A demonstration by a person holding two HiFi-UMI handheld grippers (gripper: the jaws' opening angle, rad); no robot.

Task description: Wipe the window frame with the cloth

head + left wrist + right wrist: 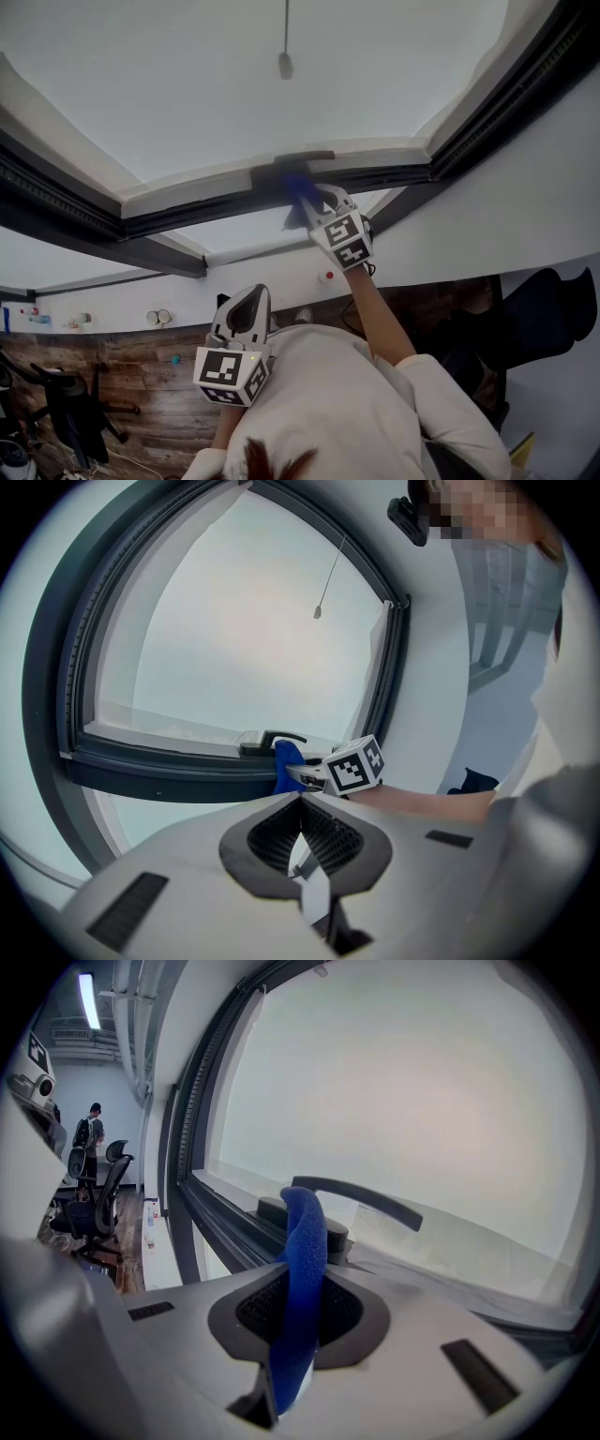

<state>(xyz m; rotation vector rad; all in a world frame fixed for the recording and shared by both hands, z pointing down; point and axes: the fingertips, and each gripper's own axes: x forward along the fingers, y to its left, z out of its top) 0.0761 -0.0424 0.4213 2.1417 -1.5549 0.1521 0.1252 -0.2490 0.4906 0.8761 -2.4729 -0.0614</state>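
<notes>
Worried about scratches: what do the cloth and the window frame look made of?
The cloth: blue woven or knitted fabric, probably microfibre; a fine ribbed weave shows, matte. The window frame: dark grey, smooth satin finish, likely painted metal or plastic; can't tell which.

Office-type workspace, open plan. Large dark window frame (66, 202) with lever handle (366, 1199) and hanging pull cord (286, 64), set in plain white walls (525, 187). Black swivel office chairs (105, 1185) stand on a wood-plank floor (141, 394), and another dark chair (548, 314) is by the wall. Long tube ceiling light (89, 999) and exposed pipes (131, 1016) run overhead. A person (91, 1131) stands far back among the chairs. Small items (157, 317) sit along the white ledge (112, 305) below the window.
</notes>
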